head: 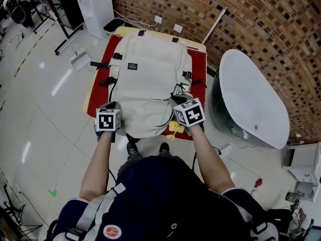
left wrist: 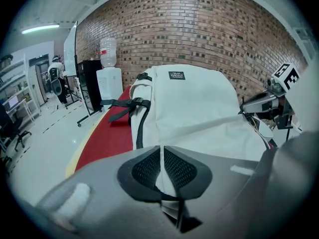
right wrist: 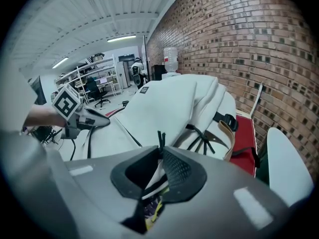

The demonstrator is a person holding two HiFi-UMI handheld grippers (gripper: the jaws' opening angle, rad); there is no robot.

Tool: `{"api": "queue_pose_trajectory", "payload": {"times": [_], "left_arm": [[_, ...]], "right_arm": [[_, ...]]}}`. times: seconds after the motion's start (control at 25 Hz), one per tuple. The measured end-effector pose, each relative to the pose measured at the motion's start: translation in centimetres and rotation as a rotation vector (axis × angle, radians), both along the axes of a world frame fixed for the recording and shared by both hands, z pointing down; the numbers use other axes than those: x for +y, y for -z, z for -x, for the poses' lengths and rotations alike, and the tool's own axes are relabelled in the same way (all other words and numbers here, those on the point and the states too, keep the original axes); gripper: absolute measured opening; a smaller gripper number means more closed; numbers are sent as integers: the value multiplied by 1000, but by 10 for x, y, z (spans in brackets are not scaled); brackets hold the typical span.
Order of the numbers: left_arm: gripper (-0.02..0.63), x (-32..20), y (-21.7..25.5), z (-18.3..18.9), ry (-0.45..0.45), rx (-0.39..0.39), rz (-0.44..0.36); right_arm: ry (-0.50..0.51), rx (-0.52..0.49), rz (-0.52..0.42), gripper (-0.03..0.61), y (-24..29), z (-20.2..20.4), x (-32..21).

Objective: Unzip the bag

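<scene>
Bag (head: 145, 79): cream woven cloth, matt and softly creased, with black webbing straps (left wrist: 124, 108) and a thin black zip cord (right wrist: 160, 139); it lies on a red matt cloth cover (head: 199, 64). Left gripper (left wrist: 162, 156) and right gripper (right wrist: 160, 156): smooth grey matt plastic shells, with black pads (left wrist: 147, 168) of a finely dimpled, rubber-like face. Surroundings: rough brick wall (head: 241, 19), glossy pale floor tiles (head: 45, 99) that mirror the lights, and a smooth white tub (head: 251, 99) with a soft sheen.
</scene>
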State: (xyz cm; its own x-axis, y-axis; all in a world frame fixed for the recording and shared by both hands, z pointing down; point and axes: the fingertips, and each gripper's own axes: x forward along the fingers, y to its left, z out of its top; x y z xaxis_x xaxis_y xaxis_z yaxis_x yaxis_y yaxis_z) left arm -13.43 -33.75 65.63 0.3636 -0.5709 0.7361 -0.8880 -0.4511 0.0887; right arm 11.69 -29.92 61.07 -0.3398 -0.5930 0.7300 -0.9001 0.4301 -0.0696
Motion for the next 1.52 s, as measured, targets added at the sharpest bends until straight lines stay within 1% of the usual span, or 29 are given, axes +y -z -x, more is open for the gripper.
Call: {"api": "queue_pose_trajectory", "payload": {"times": [0.08,0.16,0.2,0.36,0.48,0.64,0.76,1.04,1.24,1.36,1.52], "left_arm": [[26,-1,5,0,4,12,-15],[26,-4,17,-1,3,34,-47],[26,-6,26,-4,-1,49,-64],[27,-19,58,-19,-19,91,-133],[26,-28,86,-36,-40,137,-185],[26,-39,126,-61,-88,180,-271],[26,-41,157,-77,-118,217,-332],[26,-38,211,-100,-170,308,-424],[26,-33,236,-113,-193,348,-475],[26,-29,246,-118,-204,363,-490],[26,-25,251,-122,-217,376,-488]], "right_arm": [[10,-11,-8,42,2,2,-2],[18,-31,-25,106,7,5,-6],[19,-40,-41,118,12,6,-9],[17,-51,-108,127,34,9,-26],[21,-60,-164,112,52,15,-37],[43,-92,-278,38,84,26,-52],[73,-123,-360,3,110,37,-59],[122,-185,-495,3,166,57,-67],[169,-217,-579,3,196,69,-64],[169,-226,-606,3,206,70,-60],[164,-267,-617,3,214,71,-57]]}}
